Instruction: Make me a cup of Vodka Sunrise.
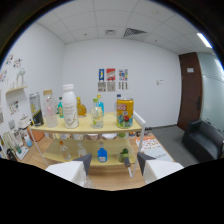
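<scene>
Your gripper (114,162) is spread wide and holds nothing, its fingers (84,161) low before the shelf (85,131). Left to right along the top shelf stand a dark can (35,109), a clear bottle (49,107), a white bottle (69,106), an amber bottle (80,107), a small clear bottle (97,114) and a yellow can (124,112). Beyond the fingers, on the lower shelf, sits a blue bottle (102,153).

White-capped bottle (70,106) and yellow can (124,112) stand upright on shelf (85,129).
</scene>
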Demonstrator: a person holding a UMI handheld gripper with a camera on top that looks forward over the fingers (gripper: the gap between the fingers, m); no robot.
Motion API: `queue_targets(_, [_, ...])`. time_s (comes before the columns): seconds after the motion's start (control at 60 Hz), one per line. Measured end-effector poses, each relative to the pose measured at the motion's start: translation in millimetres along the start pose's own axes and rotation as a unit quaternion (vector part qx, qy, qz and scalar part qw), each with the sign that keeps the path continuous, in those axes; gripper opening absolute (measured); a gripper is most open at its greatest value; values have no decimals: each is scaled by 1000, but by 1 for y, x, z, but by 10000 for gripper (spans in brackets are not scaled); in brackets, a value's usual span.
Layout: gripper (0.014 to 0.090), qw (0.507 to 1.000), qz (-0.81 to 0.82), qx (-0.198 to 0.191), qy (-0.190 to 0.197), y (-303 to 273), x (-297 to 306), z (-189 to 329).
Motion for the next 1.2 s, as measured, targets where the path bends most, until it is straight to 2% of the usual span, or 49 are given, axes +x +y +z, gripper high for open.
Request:
queue_targets(0.167, [852,999,17,49,-8,-63,20,47])
queue_targets(0.35, [846,998,11,66,-12,-89,27,111])
queue_targets(0.45, [792,998,6,68,-17,-98,30,133])
queue_targets(0.533, [717,997,-6,71,-20,-102,30,147])
queue_targets(0.567, [676,997,-15,76,-22,-105,30,149])
queue_targets(0.633, [541,996,-24,86,-11,-109,35,150])
queue_targets(0.833, [523,996,-14,84,-17,-109,33,152])
queue_targets(0.967, [510,996,-24,87,6,-113,42,145])
queue_targets(1.2, [508,993,9,117,9,-131,36,87])
